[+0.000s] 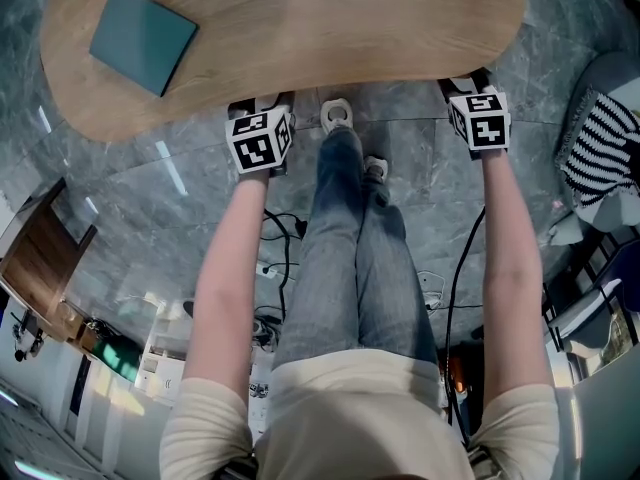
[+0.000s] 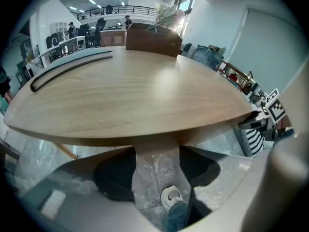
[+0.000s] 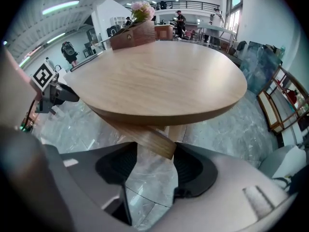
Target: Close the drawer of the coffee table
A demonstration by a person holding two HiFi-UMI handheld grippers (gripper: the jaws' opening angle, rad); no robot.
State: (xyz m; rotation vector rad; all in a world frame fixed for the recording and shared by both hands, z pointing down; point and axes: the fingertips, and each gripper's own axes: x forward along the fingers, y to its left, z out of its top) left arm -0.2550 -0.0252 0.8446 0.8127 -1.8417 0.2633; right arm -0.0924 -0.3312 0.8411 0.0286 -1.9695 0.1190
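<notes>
Hovering at coffee table (image 1: 330,28) edge; jaws apart

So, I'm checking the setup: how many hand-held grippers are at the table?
2. The left hand-held gripper is at the near edge of the coffee table, the right hand-held gripper further right along it.

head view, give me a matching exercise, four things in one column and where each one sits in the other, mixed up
Things
1. teal pad
2. left gripper
3. white shoe
4. striped cloth

Places
A. on the floor, at the end of a jeans leg
B. lying on the tabletop
C. at the picture's right border, off the tabletop
D. at the tabletop's near edge, left of the jeans

Pairs: 1-B, 2-D, 3-A, 4-C
</notes>
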